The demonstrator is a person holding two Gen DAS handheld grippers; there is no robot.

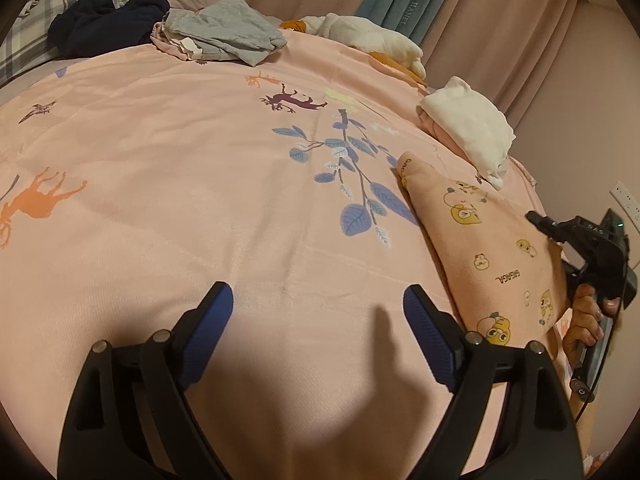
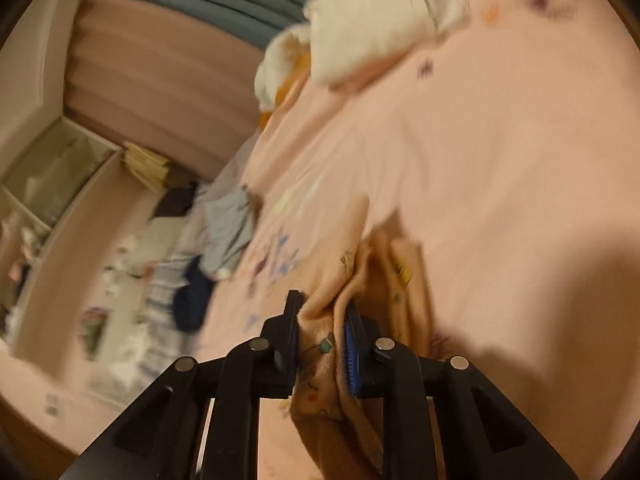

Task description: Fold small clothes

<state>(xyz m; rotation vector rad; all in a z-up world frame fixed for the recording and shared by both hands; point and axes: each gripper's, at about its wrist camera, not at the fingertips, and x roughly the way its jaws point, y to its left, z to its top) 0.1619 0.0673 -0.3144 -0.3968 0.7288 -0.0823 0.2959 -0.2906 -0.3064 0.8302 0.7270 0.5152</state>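
- Left claw (image 1: 318,304): jaws spread wide, nothing between the blue pads (image 1: 426,328), hanging over bare pink bedsheet (image 1: 160,152).
- Right claw (image 2: 322,320): nearly closed, pinching a bunched edge of the peach cartoon-print garment (image 2: 320,354); cloth fills the gap between the black finger and the blue pad (image 2: 352,356).
- Same garment in left wrist view (image 1: 492,248): lying at right side of bed, one pointed corner reaching toward the leaf print; lower end cut off behind the left claw's right finger.
- Right claw's tip in left wrist view hidden behind the garment; only the black body (image 1: 592,248) and the hand (image 1: 588,320) on the handle visible, at frame edge.
- Right wrist view motion-blurred and rolled; garment print barely legible, shelf (image 2: 60,184) contents unreadable.
- White folded cloth (image 1: 472,128) near far right edge of bed, on something pink; what's under it mostly hidden.
- Grey garment (image 1: 228,28) and dark navy garment (image 1: 108,24) piled at far left, by a plaid pillow (image 1: 44,12); a pale cloth (image 1: 180,46) pokes out beneath the grey one, type unclear.
- White and orange plush item (image 1: 372,36) at far edge against the curtain (image 1: 492,28); shape hard to make out.
- Wall socket (image 1: 626,200) partly cropped at right edge.
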